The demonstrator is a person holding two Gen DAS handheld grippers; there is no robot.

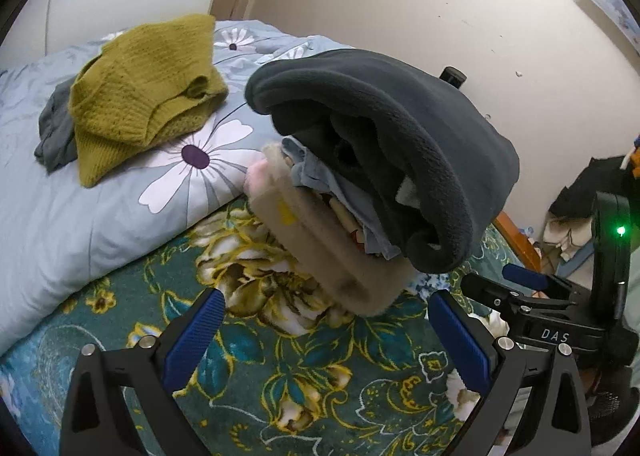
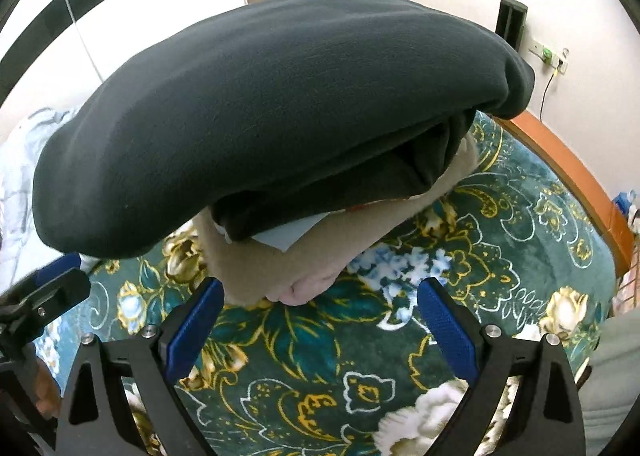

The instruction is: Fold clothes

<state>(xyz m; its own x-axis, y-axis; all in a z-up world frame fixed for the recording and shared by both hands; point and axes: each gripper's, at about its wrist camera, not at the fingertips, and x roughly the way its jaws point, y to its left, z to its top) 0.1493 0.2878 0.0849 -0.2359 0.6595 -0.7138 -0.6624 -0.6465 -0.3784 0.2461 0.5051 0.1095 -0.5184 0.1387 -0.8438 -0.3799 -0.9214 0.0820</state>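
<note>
Looking along both hand-held grippers, I see the stack of folded clothes (image 1: 376,191) sitting on the bed's green floral blanket (image 1: 256,376), straight ahead of each tool. My left hand-held gripper (image 1: 326,332) has its jaws spread wide with nothing between them; my right hand-held gripper (image 2: 320,320) is just as wide and just as empty. The stack has a dark grey fleece (image 2: 272,115) on top, a light blue garment (image 1: 316,175) in the middle and a beige fuzzy piece (image 1: 320,248) at the bottom.

What matters for the next move, I judge, is how the stack lies: its long axis runs across the right gripper's line of sight, with the fleece overhanging toward it, so the right tool looks nearer, the beige edge lying just past its fingertips. From the left I face the stack's open, layered end, set slightly to the right of centre.

Off to the left, on the pale flowered duvet (image 1: 80,215), lies a mustard knit sweater (image 1: 148,95) over a grey garment (image 1: 56,135), well apart from the stack.
</note>
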